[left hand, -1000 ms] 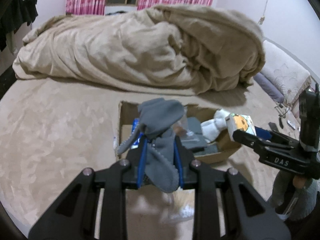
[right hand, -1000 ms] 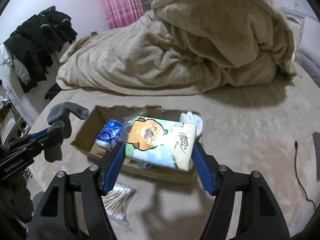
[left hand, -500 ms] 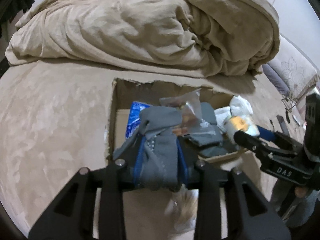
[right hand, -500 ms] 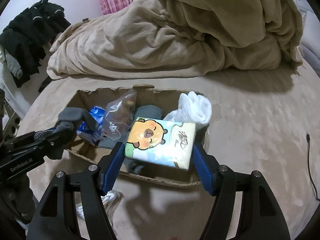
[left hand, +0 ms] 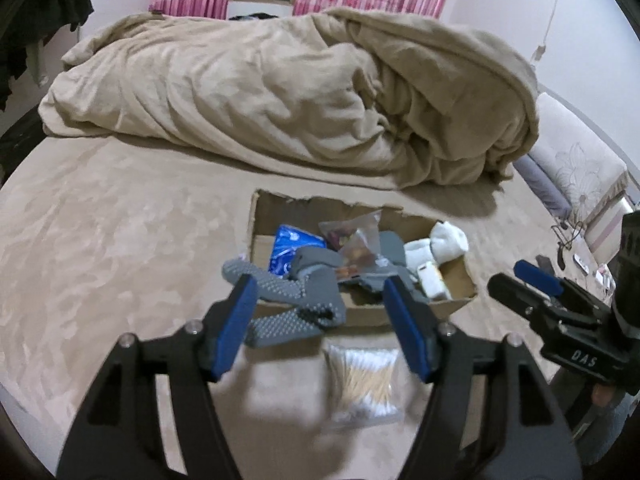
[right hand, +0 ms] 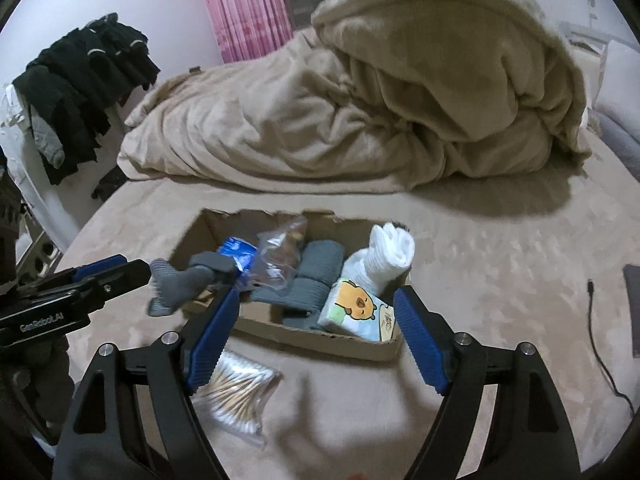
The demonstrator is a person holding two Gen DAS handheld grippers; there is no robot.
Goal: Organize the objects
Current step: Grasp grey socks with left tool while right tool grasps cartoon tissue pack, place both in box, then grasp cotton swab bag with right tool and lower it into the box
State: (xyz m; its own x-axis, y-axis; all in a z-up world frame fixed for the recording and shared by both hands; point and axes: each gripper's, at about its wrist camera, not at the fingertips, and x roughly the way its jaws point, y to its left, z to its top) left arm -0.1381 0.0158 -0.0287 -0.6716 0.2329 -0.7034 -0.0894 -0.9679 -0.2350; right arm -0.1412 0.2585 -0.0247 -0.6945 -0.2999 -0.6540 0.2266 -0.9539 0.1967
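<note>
Left gripper (left hand: 316,312): its blue fingers are wide apart and hold nothing.
Right gripper (right hand: 316,336): wide apart too, with nothing between the fingers.
Box (right hand: 304,340): a low brown cardboard box, just ahead of both grippers on the tan bed cover.
In the box: a tissue pack (right hand: 358,312) with a cartoon animal leans in the near right corner, right in front of the right gripper. White socks (right hand: 386,254) sit behind it. There are rolled grey socks (right hand: 318,272), a clear bag (right hand: 280,256) and a blue pack (right hand: 238,250) as well.
Grey sock (left hand: 292,300): it has little dots on it and hangs over the near left edge of the box, half in and half out. It lies just ahead of the left gripper, a bit to its left.
Cotton swabs (left hand: 362,380): a clear bag of sticks outside the box, low between the left gripper's fingers. From the right gripper it is down and to the left.
Long way: the sticks point away from the left gripper, toward the box.
Nearer one: I think the left gripper is better lined up with it.
Likely next: the swabs are the only thing I see lying fully outside the box, so they probably go in next.
</note>
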